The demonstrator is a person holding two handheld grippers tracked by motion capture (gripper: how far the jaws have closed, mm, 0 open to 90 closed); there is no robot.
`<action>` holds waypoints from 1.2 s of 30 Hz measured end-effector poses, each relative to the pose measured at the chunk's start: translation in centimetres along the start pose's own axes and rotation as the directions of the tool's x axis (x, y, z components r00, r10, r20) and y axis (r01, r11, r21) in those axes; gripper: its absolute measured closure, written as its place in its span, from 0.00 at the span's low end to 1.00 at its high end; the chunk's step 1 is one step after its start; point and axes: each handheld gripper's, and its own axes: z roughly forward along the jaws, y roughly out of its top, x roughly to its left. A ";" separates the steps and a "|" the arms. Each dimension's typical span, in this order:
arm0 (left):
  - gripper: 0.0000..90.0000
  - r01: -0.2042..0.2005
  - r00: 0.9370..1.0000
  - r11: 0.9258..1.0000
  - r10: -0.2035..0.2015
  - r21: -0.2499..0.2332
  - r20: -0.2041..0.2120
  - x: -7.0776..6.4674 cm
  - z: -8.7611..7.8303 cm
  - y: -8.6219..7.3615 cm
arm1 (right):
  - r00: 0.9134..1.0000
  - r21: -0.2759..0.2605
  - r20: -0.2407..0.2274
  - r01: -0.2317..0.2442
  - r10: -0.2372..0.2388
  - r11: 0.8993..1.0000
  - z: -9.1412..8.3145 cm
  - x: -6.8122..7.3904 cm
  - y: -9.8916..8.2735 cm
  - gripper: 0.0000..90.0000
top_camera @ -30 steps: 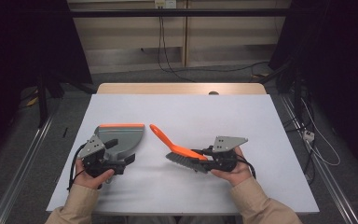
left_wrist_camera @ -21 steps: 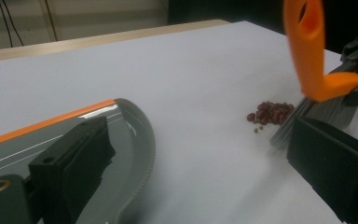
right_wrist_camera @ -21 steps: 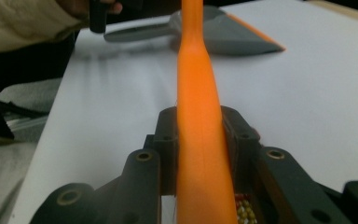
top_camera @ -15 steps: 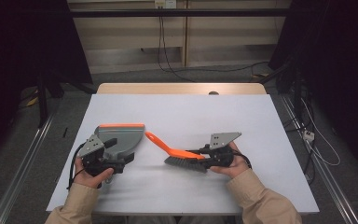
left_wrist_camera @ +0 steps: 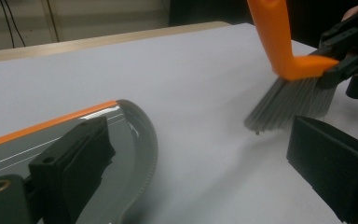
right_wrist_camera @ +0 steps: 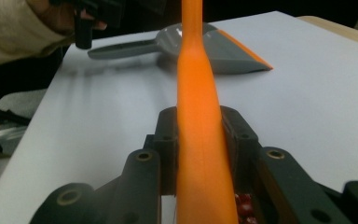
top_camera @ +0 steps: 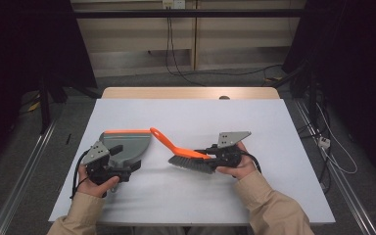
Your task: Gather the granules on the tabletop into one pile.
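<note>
A grey dustpan (top_camera: pixel 127 142) with an orange lip lies on the white table, left of centre; it also appears at the back of the right gripper view (right_wrist_camera: pixel 214 44). My left gripper (top_camera: pixel 125 159) rests at its near side, jaws wide apart (left_wrist_camera: pixel 200 158) with only bare table between them; one jaw hangs over the pan (left_wrist_camera: pixel 130 140). My right gripper (top_camera: pixel 206 155) is shut on the orange back of a hand brush (top_camera: pixel 176 149), the handle running out between the jaws (right_wrist_camera: pixel 198 116). The grey bristles (left_wrist_camera: pixel 284 102) touch the table just right of the dustpan.
The table (top_camera: pixel 186 112) is covered in white, with a wooden strip (top_camera: pixel 191 93) along its far edge. Cables (top_camera: pixel 176 58) run over the floor behind it, and more lie at the right (top_camera: pixel 323 142). Dark curtains stand on both sides.
The right gripper has carried the brush a little left and away from me, toward the dustpan, and the handle has tilted lower. The left gripper and dustpan have not moved.
</note>
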 end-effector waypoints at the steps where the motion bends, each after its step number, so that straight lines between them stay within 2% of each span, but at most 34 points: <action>1: 0.07 0.001 1.000 1.000 -0.001 0.000 0.000 0.0 0.0 0.0 | 1.000 -0.004 0.023 -0.006 0.006 1.000 -0.1 0.2 0.2 0.79; 3: 0.07 0.001 1.000 1.000 -0.001 -0.001 0.000 0.0 0.1 0.0 | 0.996 -0.019 0.082 -0.035 0.036 0.999 -0.4 0.6 1.0 0.79; 4: 0.07 0.001 1.000 1.000 -0.001 -0.001 0.000 0.0 0.1 0.0 | 0.991 -0.030 0.118 -0.058 0.061 0.998 -0.5 0.8 1.3 0.79; 7: 0.07 -0.003 1.000 1.000 0.003 0.001 0.004 -0.1 0.2 0.0 | 0.967 -0.046 0.231 -0.102 0.110 0.994 -0.4 1.2 2.2 0.79; 8: 0.07 -0.003 1.000 1.000 0.003 0.001 0.005 -0.2 0.2 0.0 | 0.952 -0.049 0.279 -0.119 0.128 0.992 0.0 1.5 2.5 0.79; 10: 0.07 -0.005 1.000 1.000 0.005 0.001 0.007 -0.2 0.2 0.0 | 0.928 -0.057 0.337 -0.146 0.157 0.988 0.8 2.1 2.8 0.79; 12: 0.07 -0.006 1.000 1.000 0.006 0.001 0.004 -0.1 0.1 0.0 | 0.905 -0.093 0.366 -0.194 0.215 0.977 1.9 2.6 2.7 0.79; 15: 0.07 -0.004 1.000 1.000 0.004 -0.006 0.001 0.0 -0.1 0.0 | 0.872 -0.097 0.428 -0.218 0.238 0.971 3.9 3.5 2.4 0.79; 16: 0.07 -0.003 1.000 1.000 0.003 -0.007 0.000 0.0 -0.1 0.0 | 0.865 -0.105 0.432 -0.233 0.255 0.967 4.4 3.7 2.3 0.79; 17: 0.07 -0.004 1.000 1.000 0.004 -0.008 0.000 0.0 -0.2 0.0 | 0.856 -0.123 0.424 -0.268 0.295 0.955 5.2 4.0 2.1 0.79; 18: 0.07 -0.004 1.000 1.000 0.004 -0.007 0.000 0.0 -0.2 0.0 | 0.849 -0.128 0.426 -0.284 0.311 0.950 5.7 4.2 2.1 0.79; 19: 0.07 -0.004 1.000 1.000 0.004 -0.006 -0.001 0.0 -0.2 0.0 | 0.847 -0.131 0.429 -0.286 0.315 0.949 6.2 4.4 2.0 0.79; 20: 0.07 -0.005 1.000 1.000 0.005 -0.008 -0.001 0.0 -0.2 0.0 | 0.840 -0.130 0.436 -0.296 0.323 0.946 6.6 4.6 2.0 0.79; 22: 0.07 -0.008 1.000 1.000 0.008 -0.008 -0.003 0.0 -0.3 0.0 | 0.831 -0.122 0.457 -0.296 0.318 0.947 7.3 4.8 1.8 0.79; 24: 0.07 -0.005 1.000 1.000 0.005 -0.011 -0.006 0.0 -0.3 0.1 | 0.817 -0.111 0.473 -0.315 0.329 0.943 7.6 4.7 1.5 0.79; 25: 0.07 -0.006 1.000 1.000 0.006 -0.011 -0.005 0.0 -0.3 0.1 | 0.807 -0.115 0.490 -0.314 0.329 0.942 7.6 4.7 1.5 0.79; 28: 0.07 -0.010 1.000 1.000 0.010 -0.011 -0.006 0.0 -0.4 0.1 | 0.785 -0.113 0.514 -0.336 0.345 0.935 6.9 4.6 1.3 0.79; 29: 0.07 -0.010 1.000 1.000 0.010 -0.010 -0.007 0.0 -0.4 0.1 | 0.780 -0.113 0.521 -0.339 0.346 0.934 6.6 4.6 1.2 0.79; 31: 0.07 -0.012 1.000 1.000 0.012 -0.009 -0.006 0.0 -0.4 0.1 | 0.775 -0.119 0.528 -0.338 0.348 0.934 5.9 4.6 0.9 0.79; 32: 0.07 -0.012 1.000 1.000 0.012 -0.009 -0.005 0.0 -0.4 0.1 | 0.771 -0.124 0.527 -0.348 0.359 0.929 5.6 4.5 0.8 0.79; 36: 0.07 -0.018 1.000 1.000 0.018 -0.007 -0.006 -0.1 -0.3 0.2 | 0.767 -0.123 0.533 -0.347 0.357 0.930 4.9 4.4 0.5 0.79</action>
